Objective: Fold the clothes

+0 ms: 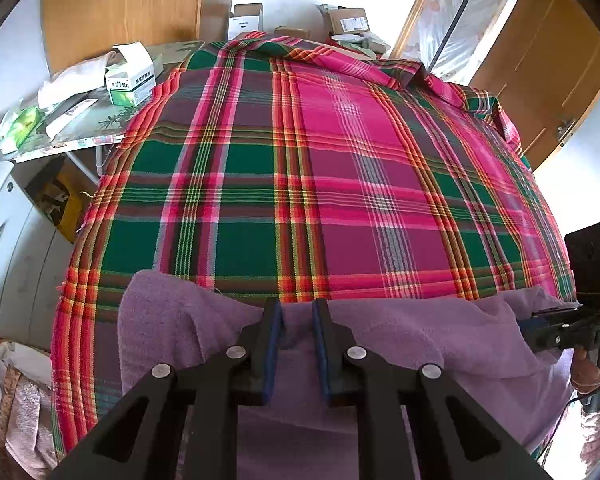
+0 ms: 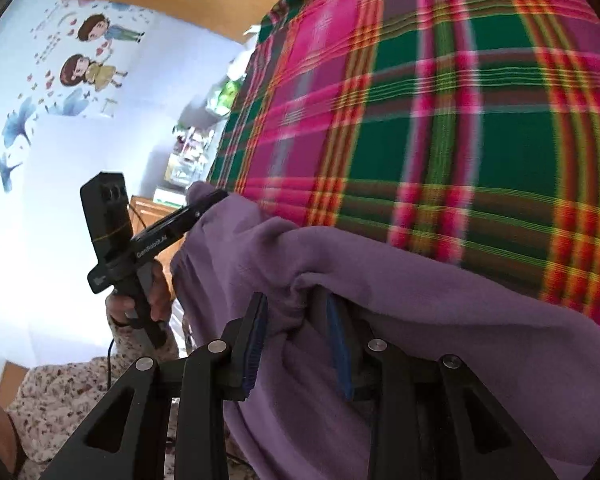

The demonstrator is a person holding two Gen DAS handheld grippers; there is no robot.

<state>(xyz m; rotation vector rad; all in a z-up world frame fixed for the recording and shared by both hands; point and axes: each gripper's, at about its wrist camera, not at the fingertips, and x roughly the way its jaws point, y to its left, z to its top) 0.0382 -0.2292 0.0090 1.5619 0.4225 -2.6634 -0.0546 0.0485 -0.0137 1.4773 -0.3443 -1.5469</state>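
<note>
Spread across the near edge of the plaid cloth: a purple fleece garment, long axis side to side between the two grippers, soft, light and floppy by the look, likely to sag unless taken at the edge. Left gripper narrowly parted with a fold pinched between. Right gripper clamped on bunched fleece.

We read "GenRobot.AI" in white along the side of the left gripper. On the right gripper we make out only the letters "DAS". The print on the green-and-white box is too small for us to read.
</note>
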